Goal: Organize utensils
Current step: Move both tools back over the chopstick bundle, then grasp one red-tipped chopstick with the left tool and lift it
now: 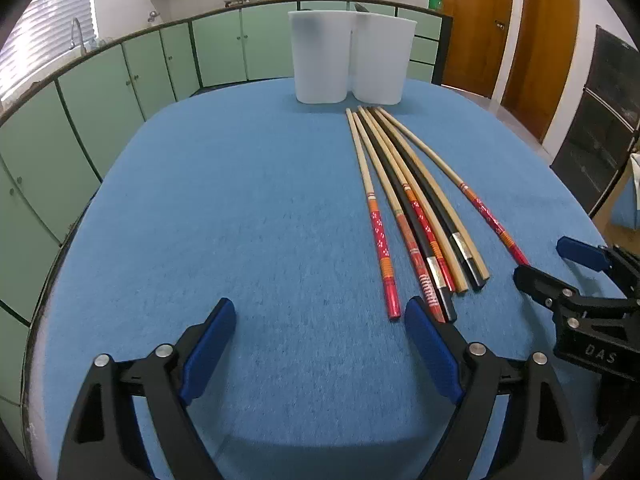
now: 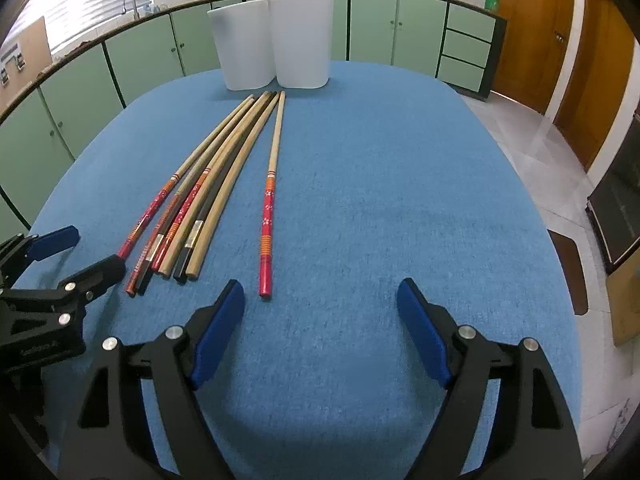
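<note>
- Left gripper (image 1: 320, 338): jaws wide apart, nothing between the pads, poised over the blue table cover (image 1: 240, 200).
- Chopsticks (image 1: 416, 208): loose fan on the cover, thin tips toward the holder, decorated ends toward the grippers; count probably eight, overlap makes that uncertain. One red-ended chopstick (image 2: 269, 200) lies slightly apart from the rest.
- White two-compartment holder (image 1: 350, 58): upright at the far edge, just beyond the tips.
- Right gripper (image 2: 320, 320): jaws apart, empty.
</note>
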The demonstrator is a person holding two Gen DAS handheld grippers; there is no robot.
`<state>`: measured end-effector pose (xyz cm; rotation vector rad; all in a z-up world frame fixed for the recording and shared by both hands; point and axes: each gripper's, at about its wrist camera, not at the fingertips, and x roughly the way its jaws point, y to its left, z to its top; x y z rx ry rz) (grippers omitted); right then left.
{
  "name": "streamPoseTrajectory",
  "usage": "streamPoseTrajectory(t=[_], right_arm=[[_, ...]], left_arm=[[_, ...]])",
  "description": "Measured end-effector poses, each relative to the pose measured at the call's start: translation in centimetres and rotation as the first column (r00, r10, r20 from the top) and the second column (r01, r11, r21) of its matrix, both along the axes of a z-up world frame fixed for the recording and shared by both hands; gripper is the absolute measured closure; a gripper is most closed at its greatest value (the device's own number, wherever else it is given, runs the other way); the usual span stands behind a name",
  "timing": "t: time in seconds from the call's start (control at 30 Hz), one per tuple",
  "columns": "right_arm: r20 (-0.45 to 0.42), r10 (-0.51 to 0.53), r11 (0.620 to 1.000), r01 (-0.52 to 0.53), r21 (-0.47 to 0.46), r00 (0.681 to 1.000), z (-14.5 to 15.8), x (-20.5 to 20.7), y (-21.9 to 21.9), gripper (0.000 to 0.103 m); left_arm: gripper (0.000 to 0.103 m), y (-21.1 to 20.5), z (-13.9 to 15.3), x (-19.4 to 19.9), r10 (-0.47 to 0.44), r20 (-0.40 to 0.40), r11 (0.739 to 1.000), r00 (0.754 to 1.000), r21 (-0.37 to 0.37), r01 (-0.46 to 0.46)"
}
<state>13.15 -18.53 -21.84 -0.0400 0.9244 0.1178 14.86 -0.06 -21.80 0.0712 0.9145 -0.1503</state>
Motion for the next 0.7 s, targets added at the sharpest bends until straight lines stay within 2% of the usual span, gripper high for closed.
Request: streamPoseTrajectory(t=[0.07, 0.13, 0.23, 0.27, 0.33, 0.37, 0.43, 0.47, 0.5, 0.57, 0.7], right_arm=[[0.003, 0.002, 1.0, -0.002, -0.006, 1.0, 0.0, 0.0, 0.1, 0.028], [0.014, 0.024, 1.0, -0.024, -0.02, 1.0, 0.1, -0.2, 0.6, 0.041], [0.019, 0.047, 0.999, -0.046, -0.023, 0.999, 0.1, -0.2, 1.2, 0.053], [0.02, 0.051, 0.999, -0.051, -0.017, 0.999, 0.2, -0.2, 1.3, 0.056], [0.02, 0.071, 0.997, -0.071, -0.001, 0.997, 0.2, -0.1, 1.5, 0.072], [0.02, 0.079, 0.997, -0.079, 0.004, 0.997, 0.2, -0.1, 1.6, 0.076], [0.022, 0.102, 0.995, -0.102, 0.013, 0.995, 0.2, -0.3, 1.8, 0.093], [0.023, 0.102, 0.995, -0.103, 0.012, 0.994, 0.3, -0.3, 1.9, 0.097], [0.023, 0.102, 0.995, -0.102, 0.015, 0.995, 0.3, -0.4, 1.9, 0.098], [0.022, 0.097, 0.995, -0.098, 0.028, 0.995, 0.4, -0.4, 1.7, 0.098], [0.031, 0.082, 0.995, -0.084, 0.057, 0.996, 0.8, -0.9, 1.2, 0.098]], left_arm=[[0.018, -0.1, 0.0, 0.3, 0.001, -0.001, 1.0, 1.0, 0.0, -0.001], [0.022, -0.1, 0.0, 0.4, 0.002, 0.002, 1.0, 1.0, -0.002, -0.002], [0.031, -0.2, 0.1, 0.4, -0.007, 0.009, 1.0, 1.0, -0.005, 0.007], [0.037, -0.3, 0.1, 0.4, -0.014, 0.012, 1.0, 1.0, -0.006, 0.014], [0.047, -0.5, 0.2, 0.4, -0.026, 0.015, 1.0, 1.0, -0.013, 0.026], [0.055, -0.7, 0.3, 0.5, -0.031, 0.016, 0.999, 0.999, -0.017, 0.031], [0.066, -1.1, 0.3, 0.4, -0.048, 0.018, 0.998, 0.999, -0.027, 0.049], [0.075, -1.3, 0.4, 0.4, -0.056, 0.019, 0.998, 0.998, -0.03, 0.056], [0.085, -1.3, 0.3, 0.4, -0.064, 0.019, 0.997, 0.998, -0.038, 0.065], [0.096, -1.2, 0.3, 0.5, -0.077, 0.015, 0.994, 0.997, -0.073, 0.078], [0.097, -0.9, 0.4, 0.6, -0.079, 0.014, 0.992, 0.997, -0.095, 0.08]])
